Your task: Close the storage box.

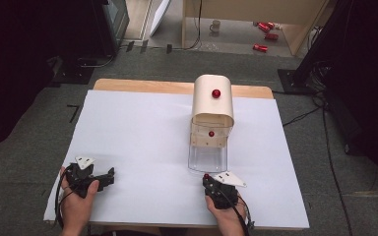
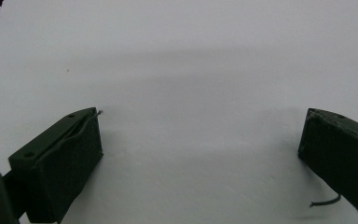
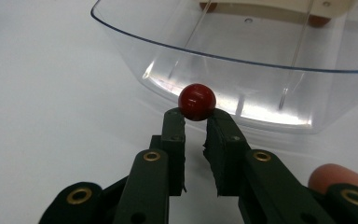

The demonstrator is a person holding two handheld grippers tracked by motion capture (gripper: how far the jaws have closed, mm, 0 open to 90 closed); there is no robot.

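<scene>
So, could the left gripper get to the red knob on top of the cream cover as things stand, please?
Probably yes: the left gripper is open and holds nothing, and bare white table lies between it and the red knob.

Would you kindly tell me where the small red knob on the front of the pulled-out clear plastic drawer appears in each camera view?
High view: the small red knob sits low and right of centre, at the tips of the right gripper.
Left gripper view: not in this picture.
Right gripper view: the knob is at centre, pinched between the gripper's two black jaws.
Shared landmark: the clear plastic drawer, whose curved front wall rises just behind the knob.
</scene>
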